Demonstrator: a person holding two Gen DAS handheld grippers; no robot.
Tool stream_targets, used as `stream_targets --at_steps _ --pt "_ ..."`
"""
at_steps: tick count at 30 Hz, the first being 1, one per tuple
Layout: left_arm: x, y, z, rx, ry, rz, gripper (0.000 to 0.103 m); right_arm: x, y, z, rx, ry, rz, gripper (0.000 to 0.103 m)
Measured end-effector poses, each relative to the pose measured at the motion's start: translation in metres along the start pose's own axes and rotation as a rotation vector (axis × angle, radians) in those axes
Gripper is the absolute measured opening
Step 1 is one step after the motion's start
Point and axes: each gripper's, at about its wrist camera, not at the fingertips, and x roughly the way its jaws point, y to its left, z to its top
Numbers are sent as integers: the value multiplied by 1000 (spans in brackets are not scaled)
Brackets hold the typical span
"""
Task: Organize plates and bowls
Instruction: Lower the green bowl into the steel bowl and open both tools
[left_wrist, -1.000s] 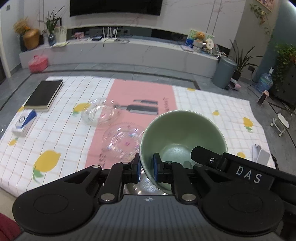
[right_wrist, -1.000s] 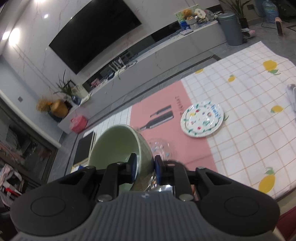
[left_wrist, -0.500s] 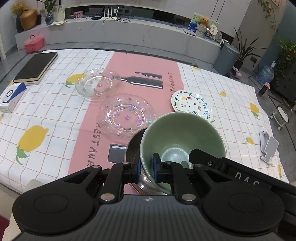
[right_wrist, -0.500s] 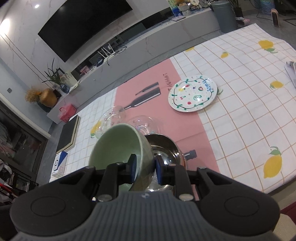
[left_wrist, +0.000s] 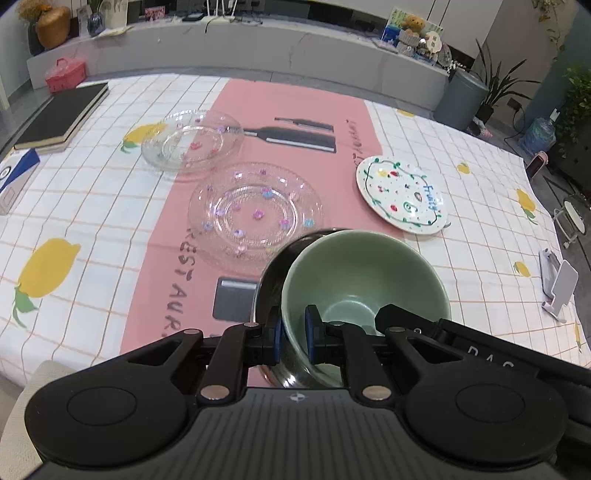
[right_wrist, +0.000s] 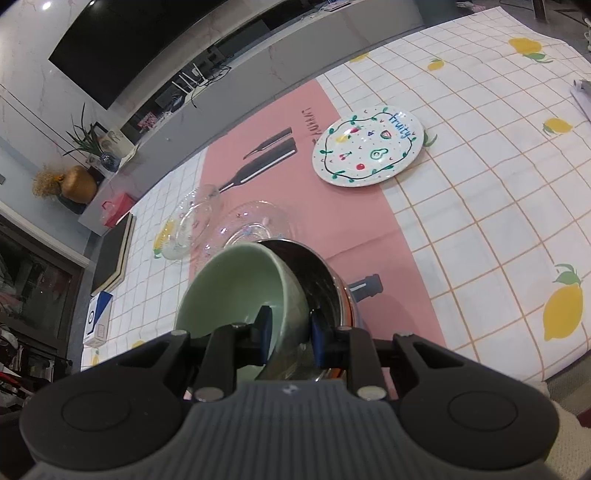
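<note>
The green bowl (left_wrist: 364, 280) hangs tilted over the steel pot (right_wrist: 325, 280) near my table edge, its rim pinched on opposite sides by my left gripper (left_wrist: 291, 336) and right gripper (right_wrist: 288, 334), both clamped on it. I judge the nesting barely begun: two glass plates (left_wrist: 255, 214) and the fruit-print plate (left_wrist: 402, 195) lie apart and unstacked. The book (left_wrist: 62, 116) and phone stand (left_wrist: 557, 288) sit well clear.
</note>
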Motion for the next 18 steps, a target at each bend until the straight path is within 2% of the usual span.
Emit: stream_targets --at_steps 5,11,18 --pt "-2 -1 1 16 -18 32 14 3 1 0 -3 4 4 21" --pt "-3 -6 1 50 -8 44 20 2 -4 -1 23 -8 15 19" --pt "-7 5 6 51 93 -28 30 3 -2 -3 15 0 18 16"
